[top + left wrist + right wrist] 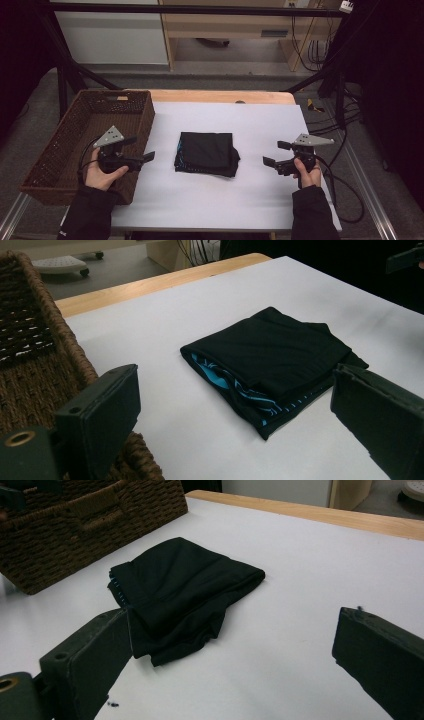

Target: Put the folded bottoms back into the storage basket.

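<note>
The white table (225, 200) was the biggest thing, and the brown woven basket (60, 150) sat on its left side. In the middle of the table lay the folded black cloth (206, 152), flat and neat, with a bit of blue peeking out along one edge. It was near the basket but not touching it.

The left gripper (137, 152) hung over the basket's near corner, and its jaws stood wide apart with nothing between them. The right gripper (274, 154) waited on the other side of the cloth, and its jaws were wide apart too, also empty. Neither one touched the cloth.

The job looked like lifting the cloth into the basket, and a few things could have gone wrong from there.

The biggest worry was the fold. If a gripper had pinched only the top layer, the rest could have dropped open and the neat pile would have been lost (soft cloth is floppy like that).

Next, the basket wall was tall. If the cloth had been carried too low, it could have caught on the rough rim and hung half out.

The loose corner on the right side of the cloth was already a bit messy, so a grab there could have pulled it apart.

Last, a jaw coming down too hard could have scraped the table.
</note>
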### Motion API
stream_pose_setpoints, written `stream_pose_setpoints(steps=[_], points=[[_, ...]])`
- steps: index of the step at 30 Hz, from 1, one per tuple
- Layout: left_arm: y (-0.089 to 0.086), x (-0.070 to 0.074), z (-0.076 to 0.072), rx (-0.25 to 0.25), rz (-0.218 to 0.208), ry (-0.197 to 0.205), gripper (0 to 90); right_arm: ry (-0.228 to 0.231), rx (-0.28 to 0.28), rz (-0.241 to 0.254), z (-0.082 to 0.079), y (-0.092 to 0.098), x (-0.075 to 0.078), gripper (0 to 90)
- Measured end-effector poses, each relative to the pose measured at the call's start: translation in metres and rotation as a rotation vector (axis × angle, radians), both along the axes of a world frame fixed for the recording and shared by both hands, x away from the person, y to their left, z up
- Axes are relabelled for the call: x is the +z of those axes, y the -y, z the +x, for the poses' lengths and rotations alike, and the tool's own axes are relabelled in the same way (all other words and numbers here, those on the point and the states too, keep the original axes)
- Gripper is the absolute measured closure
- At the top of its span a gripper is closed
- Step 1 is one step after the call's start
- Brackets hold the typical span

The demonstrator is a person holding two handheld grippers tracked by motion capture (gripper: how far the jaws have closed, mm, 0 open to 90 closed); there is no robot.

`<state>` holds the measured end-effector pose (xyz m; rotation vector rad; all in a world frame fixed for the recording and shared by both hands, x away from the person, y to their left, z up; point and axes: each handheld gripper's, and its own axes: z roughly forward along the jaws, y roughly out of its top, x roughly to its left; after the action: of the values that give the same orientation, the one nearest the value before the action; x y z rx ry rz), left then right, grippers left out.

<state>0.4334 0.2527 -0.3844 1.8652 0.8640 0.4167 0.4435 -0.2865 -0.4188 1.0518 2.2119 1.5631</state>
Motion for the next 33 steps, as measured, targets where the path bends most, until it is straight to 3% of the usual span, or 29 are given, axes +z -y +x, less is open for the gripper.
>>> stream_pose_setpoints(steps=[12, 33], points=[[0.004, 0.009, -0.002, 0.000, 0.004, 0.004, 5.6, -0.003, 0.001, -0.001, 0.000, 0.000, -0.001, 2.8], [0.015, 0.026, -0.002, 0.044, 0.017, -0.007, 5.2, -0.008, 0.004, -0.002, 0.001, 0.000, -0.003, 2.9]])
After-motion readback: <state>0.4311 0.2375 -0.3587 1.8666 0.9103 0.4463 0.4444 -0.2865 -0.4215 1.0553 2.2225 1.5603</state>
